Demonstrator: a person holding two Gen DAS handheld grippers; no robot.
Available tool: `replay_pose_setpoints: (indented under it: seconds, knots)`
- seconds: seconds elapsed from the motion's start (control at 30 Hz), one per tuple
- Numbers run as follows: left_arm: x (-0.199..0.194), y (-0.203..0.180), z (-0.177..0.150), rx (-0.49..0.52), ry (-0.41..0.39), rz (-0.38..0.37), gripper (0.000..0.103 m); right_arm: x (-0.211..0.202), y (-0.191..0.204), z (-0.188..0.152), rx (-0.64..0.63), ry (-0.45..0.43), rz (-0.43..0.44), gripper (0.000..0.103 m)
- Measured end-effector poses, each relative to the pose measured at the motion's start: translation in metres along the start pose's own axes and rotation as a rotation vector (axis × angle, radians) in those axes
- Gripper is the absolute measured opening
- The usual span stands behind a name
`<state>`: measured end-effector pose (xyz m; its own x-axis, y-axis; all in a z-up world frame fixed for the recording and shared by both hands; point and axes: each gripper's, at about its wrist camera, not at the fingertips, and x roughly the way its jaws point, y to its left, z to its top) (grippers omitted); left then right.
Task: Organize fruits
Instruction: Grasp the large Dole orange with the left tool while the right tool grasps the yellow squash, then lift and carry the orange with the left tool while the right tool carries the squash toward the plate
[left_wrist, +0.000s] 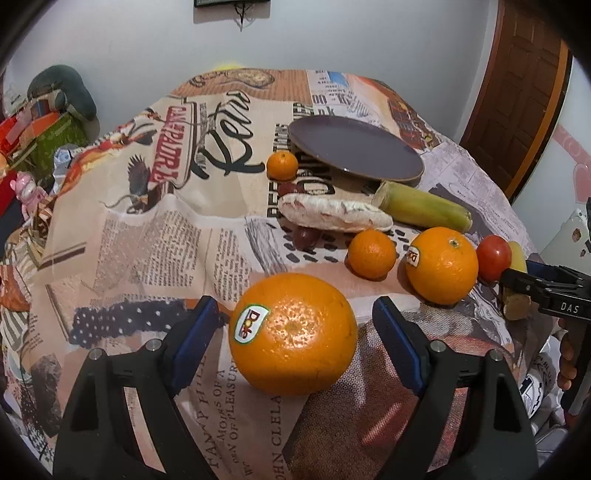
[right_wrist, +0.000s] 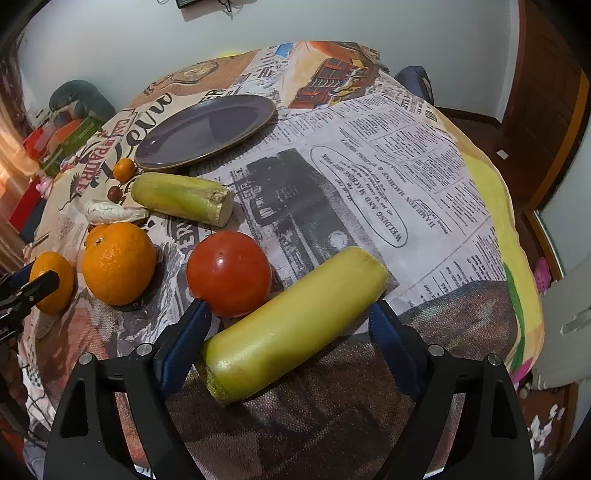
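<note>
My left gripper (left_wrist: 291, 325) is open, its jaws either side of a big Dole orange (left_wrist: 293, 334) on the table, not touching it. A second Dole orange (left_wrist: 442, 265), a small mandarin (left_wrist: 371, 253), a red tomato (left_wrist: 493, 258) and another mandarin (left_wrist: 282, 165) lie beyond. The purple plate (left_wrist: 354, 147) sits at the back. My right gripper (right_wrist: 290, 326) is open around a yellow-green sugarcane piece (right_wrist: 295, 325) lying slantwise, beside the tomato (right_wrist: 228, 273). The plate (right_wrist: 205, 131) is far left in the right wrist view.
A second cane piece (left_wrist: 421, 208), a pale ginger-like root (left_wrist: 334, 212) and dark red grapes (left_wrist: 304, 234) lie near the plate. The table has a newspaper-print cloth (right_wrist: 388, 177). Clutter stands off the left edge (left_wrist: 33, 129). A wooden door (left_wrist: 524, 92) is at the right.
</note>
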<state>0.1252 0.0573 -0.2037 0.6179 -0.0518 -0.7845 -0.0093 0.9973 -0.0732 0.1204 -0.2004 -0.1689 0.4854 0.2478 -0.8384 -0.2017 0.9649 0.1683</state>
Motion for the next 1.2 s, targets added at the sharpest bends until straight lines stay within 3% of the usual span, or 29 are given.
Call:
replay_pose_setpoints:
  seconds: [0.07, 0.17, 0.43, 0.5, 0.87, 1.0, 1.2]
  knots:
    - [0.003, 0.001, -0.001, -0.007, 0.011, -0.006, 0.084, -0.001, 0.003, 0.001, -0.019, -0.010, 0.000, 0.082]
    - [0.007, 0.002, 0.000, -0.011, 0.024, -0.002, 0.069, -0.003, 0.004, 0.002, -0.035, -0.028, 0.001, 0.074]
    - [0.006, 0.011, 0.002, -0.055, 0.025, -0.041, 0.069, -0.011, -0.009, 0.007, -0.033, -0.056, -0.002, 0.050]
    - [0.006, 0.012, 0.003, -0.056, 0.024, -0.039, 0.068, -0.011, -0.014, 0.009, -0.027, -0.049, 0.001, 0.048]
    - [-0.002, 0.012, 0.011, -0.058, -0.002, -0.030, 0.068, -0.001, -0.030, 0.009, 0.068, 0.028, 0.084, 0.057]
    - [-0.005, 0.010, 0.016, -0.054, -0.014, -0.033, 0.068, 0.003, -0.025, 0.005, 0.063, 0.060, 0.107, 0.070]
    - [-0.011, 0.006, 0.021, -0.045, -0.034, -0.037, 0.068, 0.009, -0.009, -0.001, -0.009, 0.059, 0.088, 0.077]
